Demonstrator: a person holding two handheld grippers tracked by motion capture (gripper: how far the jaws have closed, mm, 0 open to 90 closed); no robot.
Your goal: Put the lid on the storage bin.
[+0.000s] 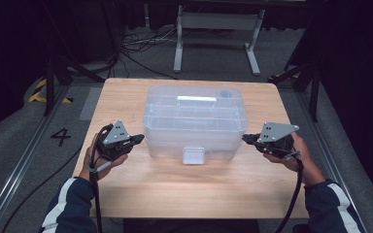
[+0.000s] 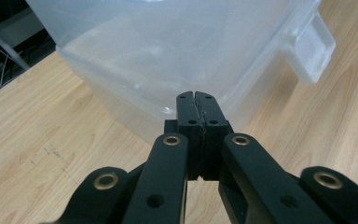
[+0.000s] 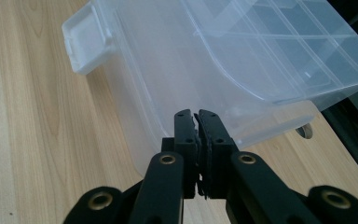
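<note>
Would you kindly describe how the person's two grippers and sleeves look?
Both the left gripper and right gripper are black, with brass-ringed holes along the jaw links and a grey three-cornered plate on top. A black cable trails from each. The sleeves are dark navy with white stripes.

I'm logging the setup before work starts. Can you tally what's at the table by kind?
Clear plastic box: 1
Grippers, left and right, both shut, one each side of the box: 2
Wooden table: 1
Total: 4
</note>
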